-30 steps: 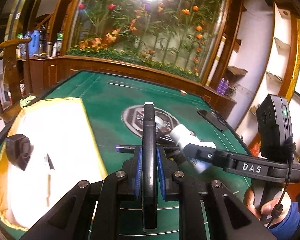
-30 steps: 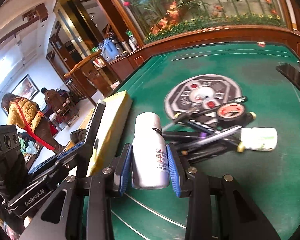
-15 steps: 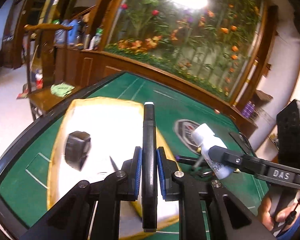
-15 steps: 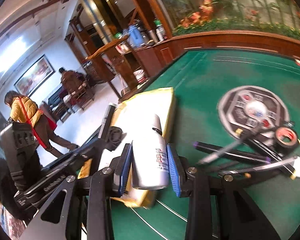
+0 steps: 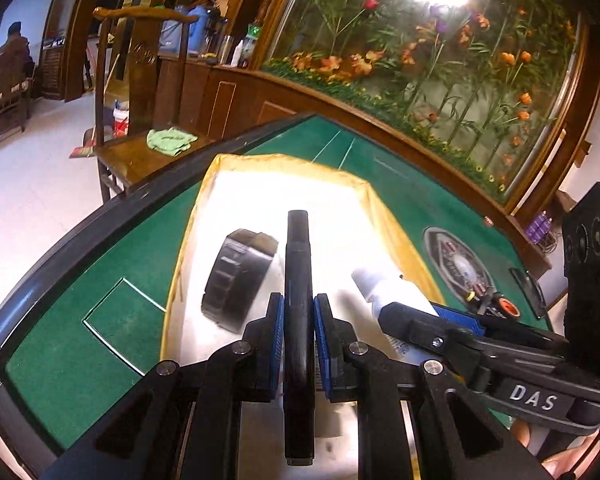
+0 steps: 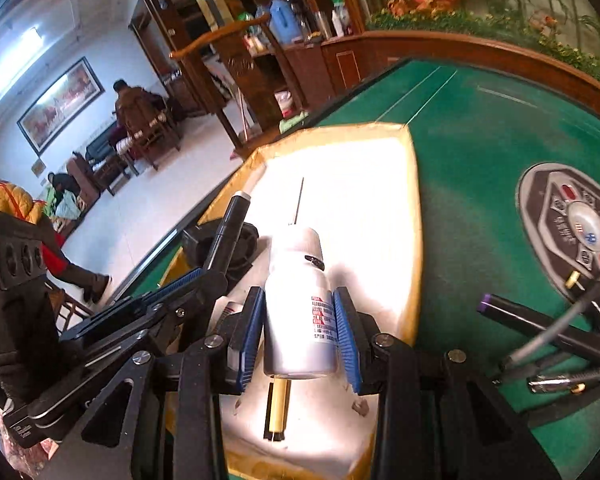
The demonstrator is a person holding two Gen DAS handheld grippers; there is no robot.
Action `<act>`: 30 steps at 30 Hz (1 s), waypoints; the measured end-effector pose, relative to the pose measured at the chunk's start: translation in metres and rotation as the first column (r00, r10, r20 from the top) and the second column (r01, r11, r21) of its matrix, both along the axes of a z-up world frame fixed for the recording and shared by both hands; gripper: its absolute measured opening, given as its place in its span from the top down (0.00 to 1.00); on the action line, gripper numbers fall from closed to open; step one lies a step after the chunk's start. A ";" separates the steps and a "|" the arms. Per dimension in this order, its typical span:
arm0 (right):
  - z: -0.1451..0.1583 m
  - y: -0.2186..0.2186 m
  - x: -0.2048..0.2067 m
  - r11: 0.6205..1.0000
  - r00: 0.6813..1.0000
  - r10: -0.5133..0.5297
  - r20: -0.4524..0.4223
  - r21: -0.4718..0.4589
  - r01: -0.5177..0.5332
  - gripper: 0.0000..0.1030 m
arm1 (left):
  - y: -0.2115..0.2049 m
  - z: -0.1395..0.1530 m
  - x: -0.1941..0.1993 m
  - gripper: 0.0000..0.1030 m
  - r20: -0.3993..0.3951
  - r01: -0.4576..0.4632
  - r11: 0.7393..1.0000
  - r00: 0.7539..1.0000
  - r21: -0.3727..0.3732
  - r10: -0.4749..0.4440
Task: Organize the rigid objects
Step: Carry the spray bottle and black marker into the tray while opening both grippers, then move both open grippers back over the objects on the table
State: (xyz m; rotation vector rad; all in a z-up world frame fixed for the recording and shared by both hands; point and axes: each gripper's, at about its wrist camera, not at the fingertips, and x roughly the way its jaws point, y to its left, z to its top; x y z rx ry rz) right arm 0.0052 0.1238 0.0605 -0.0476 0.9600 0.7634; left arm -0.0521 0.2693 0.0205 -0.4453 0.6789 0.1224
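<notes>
Far left on the green counter (image 5: 112, 280), a white tray with a yellow rim (image 5: 384, 204) lies before you, and a black roll of tape (image 5: 236, 280) sits inside it toward its left side. Your left tongs (image 5: 299, 316) are clamped on a black marker (image 5: 298, 264), which stands lengthwise between the blue pads over the tray, just right of the roll. In the right wrist view, those same tongs show at the left, the marker's tip angled up over the tray's near-left part. To their right, your right tongs (image 6: 300, 332) are clamped on a white bottle (image 6: 298, 312), its capped end pointing away from you above the white of the tray. Below the bottle a yellow-bodied pen (image 6: 278, 410) lies in the tray, and a thin dark needle-like stick (image 6: 299, 202) lies farther in. Right of the tray, on the green cloth, a heap of pens and markers (image 6: 548, 332) lies beside the round grey centre panel (image 6: 572, 224).
</notes>
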 end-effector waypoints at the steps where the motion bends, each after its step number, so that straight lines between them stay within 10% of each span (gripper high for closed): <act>1: -0.003 0.003 0.001 1.000 1.000 0.002 -0.004 -0.010 -0.002 0.67 | 0.000 -0.001 0.000 0.85 -0.009 -0.002 1.000 1.000 0.004 0.002; 22: -0.012 0.021 -0.004 0.993 0.997 0.034 0.074 -0.112 -0.026 0.67 | 0.000 -0.009 -0.005 0.85 -0.047 0.044 0.999 0.998 0.031 -0.043; 30: 0.005 -0.002 -0.006 1.000 0.998 0.008 0.066 -0.030 -0.006 0.67 | 0.000 -0.003 -0.014 0.44 -0.007 0.013 0.999 1.000 0.035 -0.013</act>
